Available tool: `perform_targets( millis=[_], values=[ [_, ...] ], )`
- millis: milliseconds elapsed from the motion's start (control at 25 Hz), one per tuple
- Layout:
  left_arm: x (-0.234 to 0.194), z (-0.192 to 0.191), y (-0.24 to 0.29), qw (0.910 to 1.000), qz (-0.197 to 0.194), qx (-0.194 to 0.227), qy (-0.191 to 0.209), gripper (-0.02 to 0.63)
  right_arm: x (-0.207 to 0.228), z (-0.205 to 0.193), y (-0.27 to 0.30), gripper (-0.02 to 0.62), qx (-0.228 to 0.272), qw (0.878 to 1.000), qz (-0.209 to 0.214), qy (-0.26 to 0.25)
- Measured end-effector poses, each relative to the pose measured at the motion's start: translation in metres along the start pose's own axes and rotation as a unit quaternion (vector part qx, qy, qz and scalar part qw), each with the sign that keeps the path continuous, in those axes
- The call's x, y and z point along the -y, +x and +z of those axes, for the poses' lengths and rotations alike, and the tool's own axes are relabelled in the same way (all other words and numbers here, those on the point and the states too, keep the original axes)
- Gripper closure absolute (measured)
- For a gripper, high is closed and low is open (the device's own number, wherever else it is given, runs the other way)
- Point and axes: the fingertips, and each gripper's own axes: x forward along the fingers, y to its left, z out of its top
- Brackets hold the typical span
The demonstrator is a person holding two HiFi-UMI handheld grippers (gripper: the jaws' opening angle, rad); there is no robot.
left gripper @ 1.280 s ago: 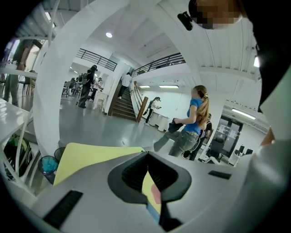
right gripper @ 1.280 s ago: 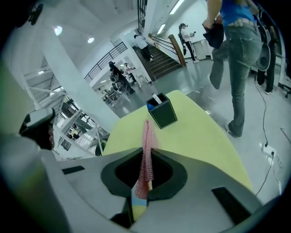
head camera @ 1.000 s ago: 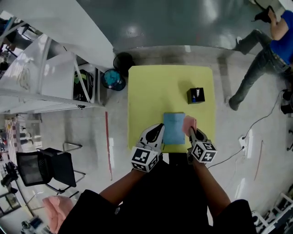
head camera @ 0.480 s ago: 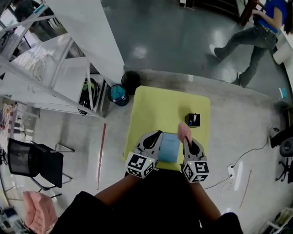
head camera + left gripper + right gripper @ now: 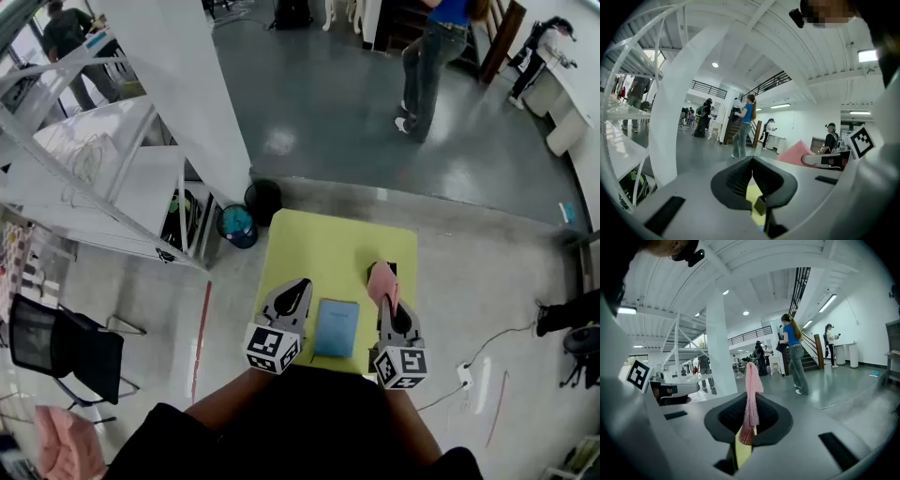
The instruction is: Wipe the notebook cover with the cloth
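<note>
At lower centre, the right claw (image 5: 386, 302) pinches the cloth (image 5: 381, 279); the left claw (image 5: 295, 289) is closed and empty beside the notebook (image 5: 336, 328).

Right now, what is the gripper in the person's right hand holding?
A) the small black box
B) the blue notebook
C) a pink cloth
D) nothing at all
C: in the right gripper view, the right gripper has its jaws shut on the pink cloth, which sticks up between them, while the blue notebook lies untouched on the yellow table.
</note>
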Motion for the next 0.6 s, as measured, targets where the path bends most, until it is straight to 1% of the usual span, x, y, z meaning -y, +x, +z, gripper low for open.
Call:
perform_targets(
  millis=[120,320,600],
  values=[
    [0.001,0.011,0.0,0.9999,-0.004,0.011,0.008,0.591,0.001,0.002,-0.001,0.557,-0.001,1.0,-0.006,-0.012],
    [0.003,0.017,0.008,0.9996,-0.014,0.018,0.016,0.591,0.005,0.004,0.0,0.557,0.008,1.0,-0.018,-0.009],
    [-0.001,0.018,0.009,0.9995,-0.024,0.02,0.008,0.591,-0.008,0.014,-0.004,0.557,0.014,1.0,-0.01,-0.006]
  ],
)
